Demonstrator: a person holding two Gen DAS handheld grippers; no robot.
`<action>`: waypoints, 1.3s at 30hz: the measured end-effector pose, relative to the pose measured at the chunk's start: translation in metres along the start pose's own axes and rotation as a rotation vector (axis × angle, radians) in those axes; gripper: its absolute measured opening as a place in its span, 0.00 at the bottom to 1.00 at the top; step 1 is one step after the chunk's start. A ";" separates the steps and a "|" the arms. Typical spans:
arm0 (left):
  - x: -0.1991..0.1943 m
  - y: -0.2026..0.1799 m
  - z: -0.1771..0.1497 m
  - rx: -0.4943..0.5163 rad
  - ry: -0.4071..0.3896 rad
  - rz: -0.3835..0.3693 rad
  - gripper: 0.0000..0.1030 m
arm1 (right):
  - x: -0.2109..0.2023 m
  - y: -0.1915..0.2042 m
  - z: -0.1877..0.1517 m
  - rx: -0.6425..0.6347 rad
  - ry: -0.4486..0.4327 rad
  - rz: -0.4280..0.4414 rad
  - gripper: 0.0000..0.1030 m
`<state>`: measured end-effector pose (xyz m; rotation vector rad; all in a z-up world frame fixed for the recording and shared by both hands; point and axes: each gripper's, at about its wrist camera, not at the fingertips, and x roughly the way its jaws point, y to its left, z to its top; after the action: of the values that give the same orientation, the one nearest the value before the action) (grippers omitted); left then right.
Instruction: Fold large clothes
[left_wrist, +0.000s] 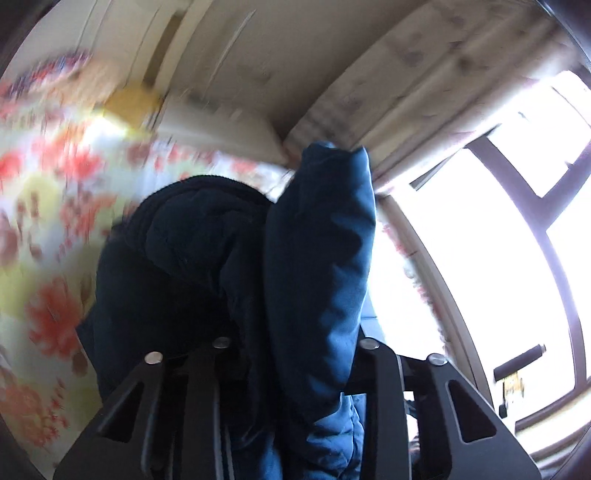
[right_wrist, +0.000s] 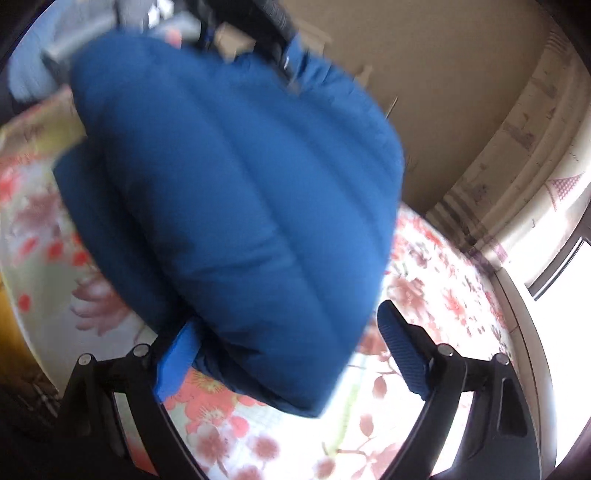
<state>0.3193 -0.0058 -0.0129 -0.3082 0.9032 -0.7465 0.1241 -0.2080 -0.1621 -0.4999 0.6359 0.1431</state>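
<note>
A blue padded jacket (right_wrist: 236, 192) hangs lifted over a floral bed sheet (right_wrist: 436, 295). My right gripper (right_wrist: 291, 354) is open; its blue fingers (right_wrist: 402, 354) stand wide apart on either side of the jacket's lower edge. In the left wrist view the same jacket (left_wrist: 317, 266) bunches up between my left gripper's black arms. My left gripper (left_wrist: 291, 354) is shut on the jacket, and the cloth hides its fingertips. The jacket's darker lining (left_wrist: 177, 258) shows at the left of the bunch.
The floral sheet (left_wrist: 48, 206) covers the bed below. A patterned curtain (left_wrist: 424, 81) and a bright window (left_wrist: 517, 229) are at the right. A beige wall (right_wrist: 443, 74) stands behind the bed. Both views are motion-blurred.
</note>
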 end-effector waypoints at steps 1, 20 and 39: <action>-0.012 -0.005 0.000 0.023 -0.021 -0.010 0.24 | 0.001 -0.003 0.001 0.016 0.015 0.012 0.87; -0.030 0.126 -0.060 -0.180 -0.080 -0.098 0.26 | 0.028 -0.028 0.004 0.089 0.055 0.091 0.87; -0.020 0.105 -0.051 -0.148 -0.083 -0.022 0.43 | -0.003 0.011 0.119 0.004 -0.271 0.448 0.65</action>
<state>0.3185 0.0857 -0.0881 -0.4770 0.8794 -0.6832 0.1817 -0.1401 -0.0826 -0.3201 0.4734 0.6227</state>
